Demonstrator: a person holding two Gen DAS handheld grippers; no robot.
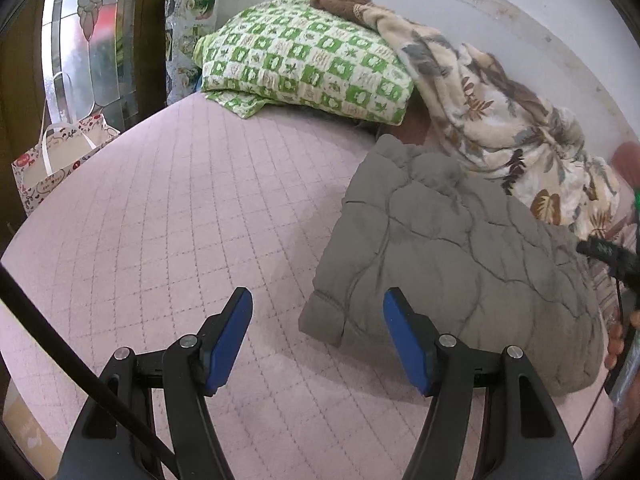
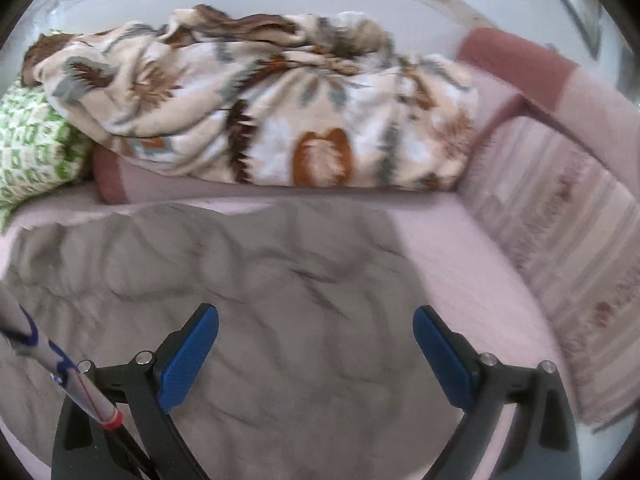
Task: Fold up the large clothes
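The grey quilted garment [image 1: 460, 264] lies as a compact folded bundle on the pink quilted bed [image 1: 180, 208], ahead and right of the left gripper [image 1: 318, 344] and directly under and beyond the right gripper [image 2: 316, 356]. Both sets of jaws stand spread wide and hold nothing. The folding looks nearly finished, so the next move probably calls for pinching an edge for a last fold or smoothing.
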